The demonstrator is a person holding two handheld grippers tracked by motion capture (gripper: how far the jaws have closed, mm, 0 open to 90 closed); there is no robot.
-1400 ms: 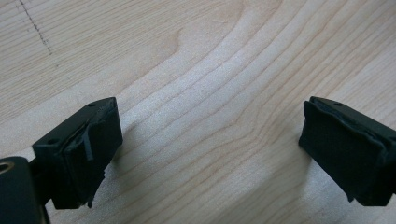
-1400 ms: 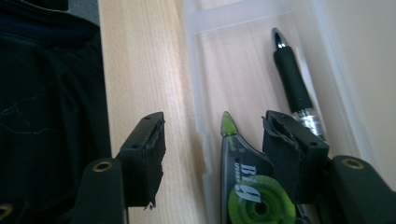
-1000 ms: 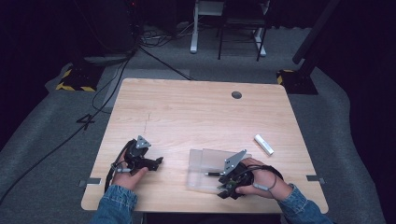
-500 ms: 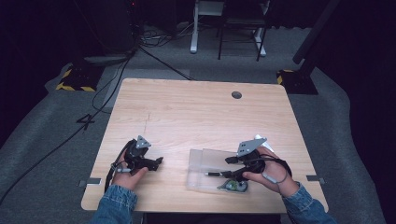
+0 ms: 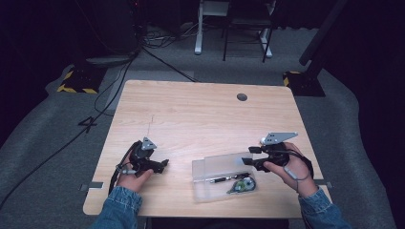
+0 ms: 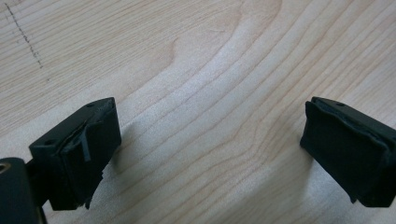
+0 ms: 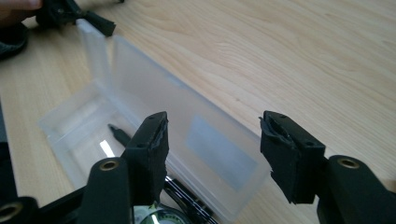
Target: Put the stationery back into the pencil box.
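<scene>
A clear plastic box (image 5: 210, 191) lies open near the table's front edge, its lid (image 5: 222, 163) standing up along the far side. Inside lie a black pen (image 5: 229, 178) and a green-and-clear correction tape (image 5: 242, 185). My right gripper (image 5: 252, 157) hovers at the box's right end, open. In the right gripper view the lid (image 7: 154, 88) runs away between the jaws of my right gripper (image 7: 217, 144) without touching the pads, and the pen (image 7: 119, 135) and the tape (image 7: 154, 217) lie below. My left gripper (image 5: 165, 164) rests left of the box and is open (image 6: 210, 158) over bare wood.
The wooden table (image 5: 200, 114) has a round cable hole (image 5: 242, 97) at the back right. A person's hand and the left gripper (image 7: 74, 14) lie beyond the box's far end. Cables and chair legs stand on the dark floor behind the table.
My right gripper has risen and moved right and away from above the box's front right corner. The correction tape now shows in the box. The left gripper has stayed still.
</scene>
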